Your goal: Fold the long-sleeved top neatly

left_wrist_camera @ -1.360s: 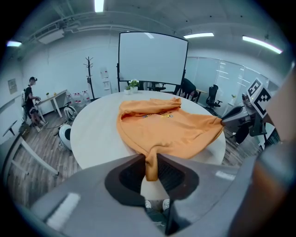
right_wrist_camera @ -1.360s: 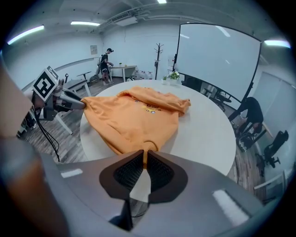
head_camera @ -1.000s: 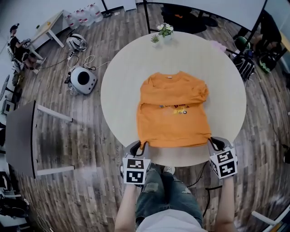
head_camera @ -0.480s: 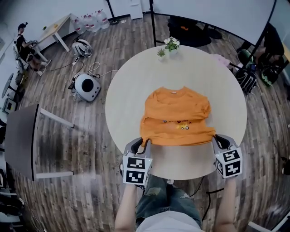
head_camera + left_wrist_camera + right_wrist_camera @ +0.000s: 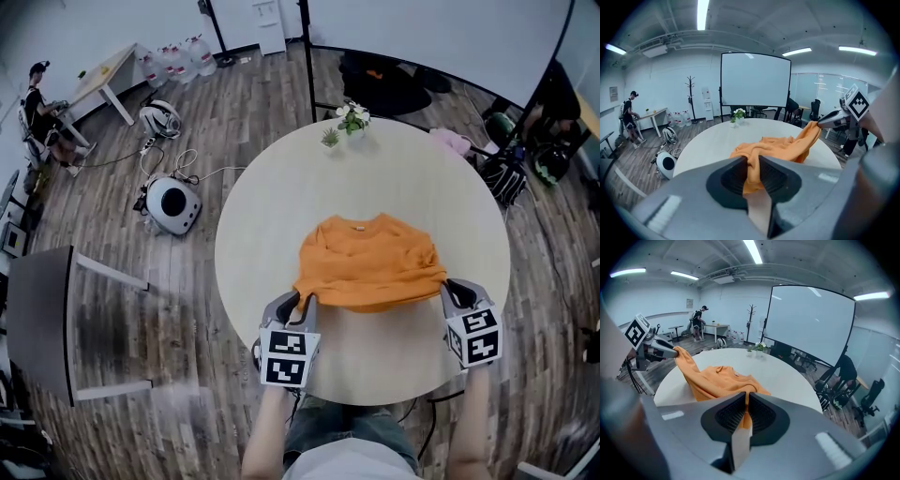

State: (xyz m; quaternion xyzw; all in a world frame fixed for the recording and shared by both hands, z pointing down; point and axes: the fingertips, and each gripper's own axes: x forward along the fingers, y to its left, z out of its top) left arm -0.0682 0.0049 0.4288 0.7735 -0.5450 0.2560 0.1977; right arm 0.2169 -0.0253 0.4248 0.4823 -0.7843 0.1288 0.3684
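Clamping left tongs (image 5: 301,302) and right tongs (image 5: 444,287) onto the orange top (image 5: 370,267) at its hem corners. Holding both corners raised above the surface (image 5: 277,216), toward its near edge.

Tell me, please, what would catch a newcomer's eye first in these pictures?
The bright orange top stands out first, lying in the middle of the pale round table. Its near edge is held up off the table, with the left gripper and the right gripper each shut on one corner. Small potted plants stand at the table's far edge.
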